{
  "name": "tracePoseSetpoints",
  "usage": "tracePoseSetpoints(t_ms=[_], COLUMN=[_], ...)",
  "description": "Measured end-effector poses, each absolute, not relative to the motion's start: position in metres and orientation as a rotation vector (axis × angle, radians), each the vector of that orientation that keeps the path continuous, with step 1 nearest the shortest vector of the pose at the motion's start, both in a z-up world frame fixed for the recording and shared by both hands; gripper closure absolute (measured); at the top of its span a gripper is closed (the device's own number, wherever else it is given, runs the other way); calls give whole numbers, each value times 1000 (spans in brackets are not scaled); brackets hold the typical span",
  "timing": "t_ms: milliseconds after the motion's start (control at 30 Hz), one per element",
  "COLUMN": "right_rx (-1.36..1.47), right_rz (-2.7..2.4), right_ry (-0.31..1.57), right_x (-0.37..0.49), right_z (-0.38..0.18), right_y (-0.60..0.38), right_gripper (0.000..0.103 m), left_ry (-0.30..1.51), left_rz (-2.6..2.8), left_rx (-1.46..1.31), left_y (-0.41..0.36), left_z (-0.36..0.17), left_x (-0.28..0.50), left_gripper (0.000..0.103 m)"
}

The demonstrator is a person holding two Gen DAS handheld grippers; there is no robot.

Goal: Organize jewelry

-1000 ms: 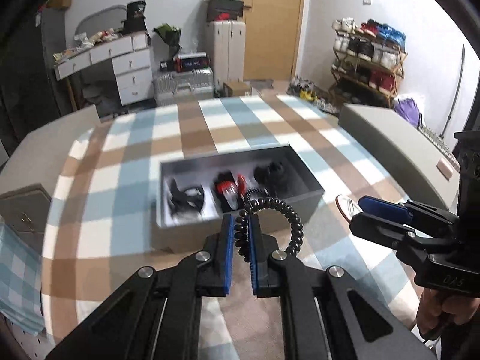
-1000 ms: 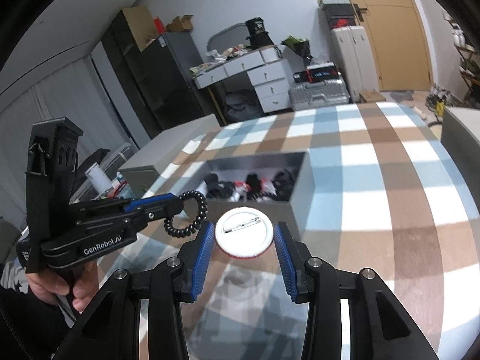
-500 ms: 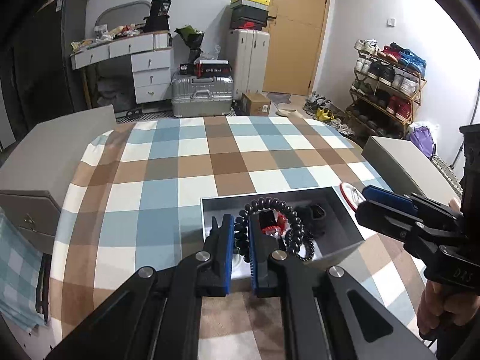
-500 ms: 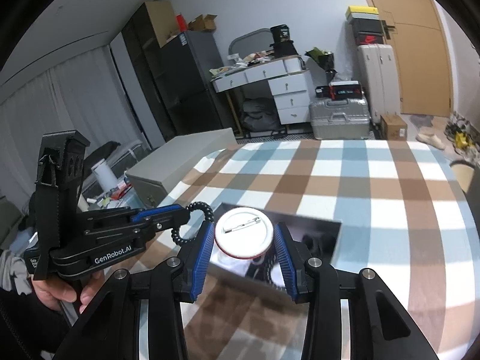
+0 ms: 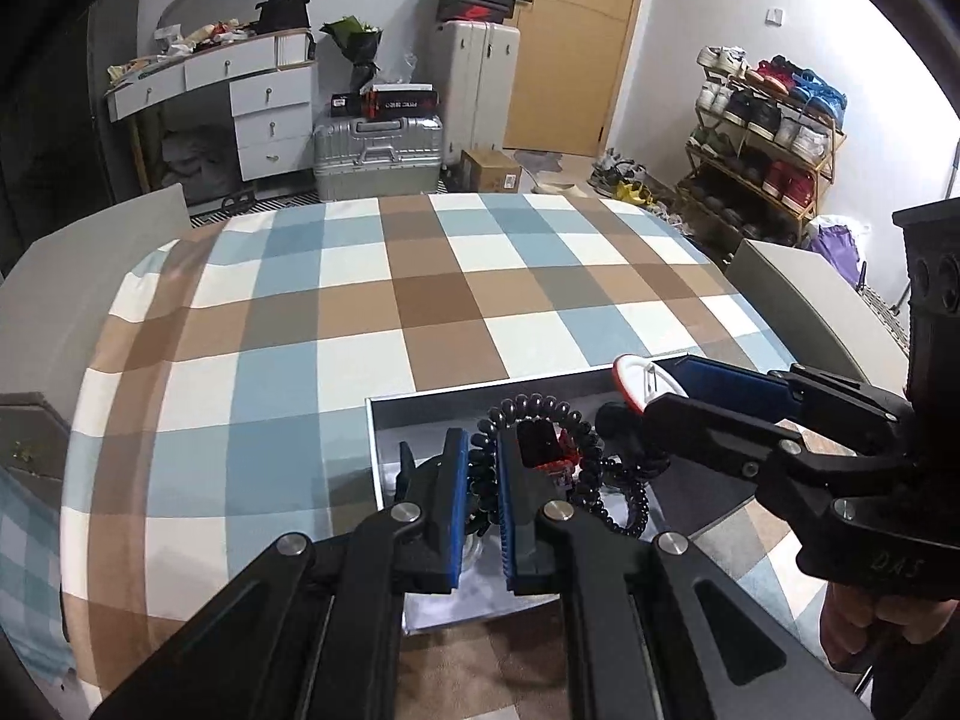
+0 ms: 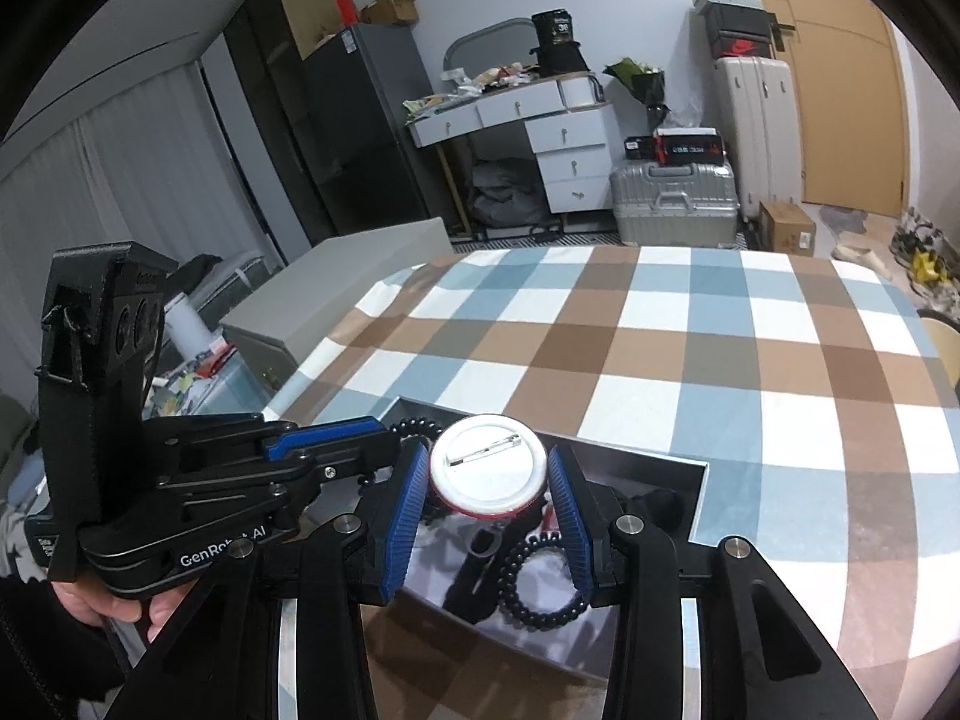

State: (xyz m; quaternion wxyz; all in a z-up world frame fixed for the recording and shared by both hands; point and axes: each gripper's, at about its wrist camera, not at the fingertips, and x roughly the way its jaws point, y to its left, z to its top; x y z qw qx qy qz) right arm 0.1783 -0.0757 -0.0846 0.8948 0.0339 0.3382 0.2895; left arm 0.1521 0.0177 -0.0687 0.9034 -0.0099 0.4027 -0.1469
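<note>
My left gripper (image 5: pixel 480 474) is shut on a black spiral hair tie (image 5: pixel 579 450) and holds it over a grey box (image 5: pixel 456 396) on the checked tablecloth. My right gripper (image 6: pixel 489 498) is shut on a round white pin badge (image 6: pixel 487 471), its back with the pin facing the camera, also over the box (image 6: pixel 699 492). The badge (image 5: pixel 630 381) and right gripper (image 5: pixel 678 387) show at the right in the left wrist view. The left gripper (image 6: pixel 384 429) shows at the left in the right wrist view. The box holds dark and red accessories (image 5: pixel 549 450) and another black bead loop (image 6: pixel 540 594).
The table with the blue, brown and white checked cloth (image 5: pixel 420 294) stretches beyond the box. Grey chair backs (image 5: pixel 804 294) flank the table. Behind are a white drawer desk (image 5: pixel 258 96), suitcases (image 5: pixel 378 150) and a shoe rack (image 5: pixel 768 138).
Both grippers have moved forward and down over the box, still holding the hair tie and the badge. The box now lies directly beneath the fingers.
</note>
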Motion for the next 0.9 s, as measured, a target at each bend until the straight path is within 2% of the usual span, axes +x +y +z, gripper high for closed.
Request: tracePoseSetpoints(t_ms=[200,267,300,367,433,533,633,667,733,800,900], right_rx=[50,56,66,94,119,166,201,202,202,202,178], right_rz=[601,599,596,586,578,540,537,534,523,500,482], right_ry=[720,727,730,720,703,653,595,576,527,482,429], right_x=[181,181,181,179,174,165,151,147,136,125,111], right_z=[-90,-92,-93,-92,-91,-87,-80,-78,-74,-70,-66], right_y=[-72,-73,-75,-81,-88,-103,-115,-116,-120,-123,-123], right_gripper=[61,59,59,58,56,33,30,26,18,6,2], left_ry=[846,859,861,838,815,780,752,737,709,674,628], left_rz=[-321,-305,-306,-328,-309,-279,-253,-244,-218,-196,-158], left_rx=[-18,11,14,-8,7,7,-2,-5,-8,-11,-10], left_y=[17,15,14,17,18,22,26,28,29,30,30], left_z=[-72,-75,-75,-73,-69,-64,-60,-57,-54,-50,-45], left_x=[156,158,157,153,148,142,138,135,131,127,120], left_gripper=[98,90,81,70,54,46,41,39,30,25,20])
